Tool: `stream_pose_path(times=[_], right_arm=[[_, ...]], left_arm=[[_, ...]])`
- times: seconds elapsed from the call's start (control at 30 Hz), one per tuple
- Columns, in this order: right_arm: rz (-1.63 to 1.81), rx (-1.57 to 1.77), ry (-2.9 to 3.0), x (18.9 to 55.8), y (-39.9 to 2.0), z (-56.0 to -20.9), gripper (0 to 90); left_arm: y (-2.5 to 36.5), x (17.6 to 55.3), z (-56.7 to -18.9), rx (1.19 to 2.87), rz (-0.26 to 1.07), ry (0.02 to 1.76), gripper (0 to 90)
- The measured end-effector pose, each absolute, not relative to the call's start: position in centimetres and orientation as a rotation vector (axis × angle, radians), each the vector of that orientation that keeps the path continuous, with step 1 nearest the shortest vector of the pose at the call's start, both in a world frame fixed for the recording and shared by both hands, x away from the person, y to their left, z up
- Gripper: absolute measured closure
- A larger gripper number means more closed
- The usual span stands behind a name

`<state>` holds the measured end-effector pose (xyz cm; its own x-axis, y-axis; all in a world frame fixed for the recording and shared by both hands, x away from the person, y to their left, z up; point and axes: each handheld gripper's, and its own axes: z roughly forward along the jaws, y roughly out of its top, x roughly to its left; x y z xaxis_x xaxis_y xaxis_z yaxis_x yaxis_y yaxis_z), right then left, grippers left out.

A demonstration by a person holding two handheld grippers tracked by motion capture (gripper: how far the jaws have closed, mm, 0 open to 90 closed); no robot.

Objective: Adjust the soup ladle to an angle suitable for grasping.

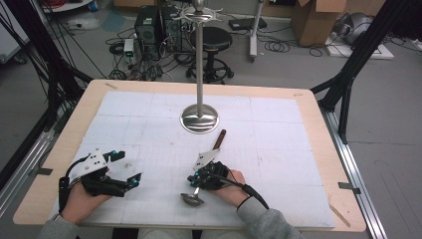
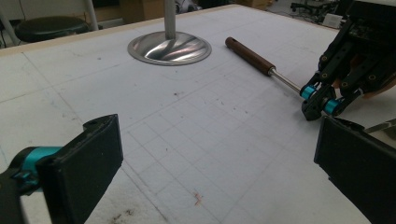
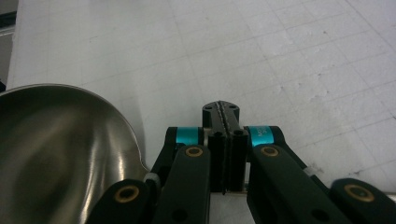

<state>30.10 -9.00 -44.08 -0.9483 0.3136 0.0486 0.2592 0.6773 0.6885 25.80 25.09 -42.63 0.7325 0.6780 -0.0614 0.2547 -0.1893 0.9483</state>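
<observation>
Ladle (image 1: 209, 164) lies near the desk's (image 1: 318, 124) near edge, handle toward the stand (image 1: 199, 119), bowl nearest the person; right hand-held gripper (image 1: 198, 180) clamps its shaft; left hand-held gripper (image 1: 130, 169) gapes, farther off.

In the right gripper view the ladle's (image 3: 56, 154) bowl runs off the left and bottom edges, and its shaft is hidden beneath the right gripper (image 3: 226, 116). In the left gripper view the stand's (image 2: 169, 46) pole is cut off at the top edge, and the ladle's metal shaft vanishes behind the right gripper.
</observation>
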Motion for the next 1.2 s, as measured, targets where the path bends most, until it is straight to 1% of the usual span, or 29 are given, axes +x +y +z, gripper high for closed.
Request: stream_pose_path(times=[0.53, 1.2], right_arm=[[1.147, 0.492, 2.802, 29.3, -10.0, -44.2, 90.0], [1.136, 0.516, 2.832, 28.3, -12.5, -44.0, 90.0]], left_arm=[[25.1, 25.7, -42.6, 1.77, 0.45, 0.738, 1.7], [25.1, 25.7, -42.6, 1.772, 0.461, 0.733, 1.7]])
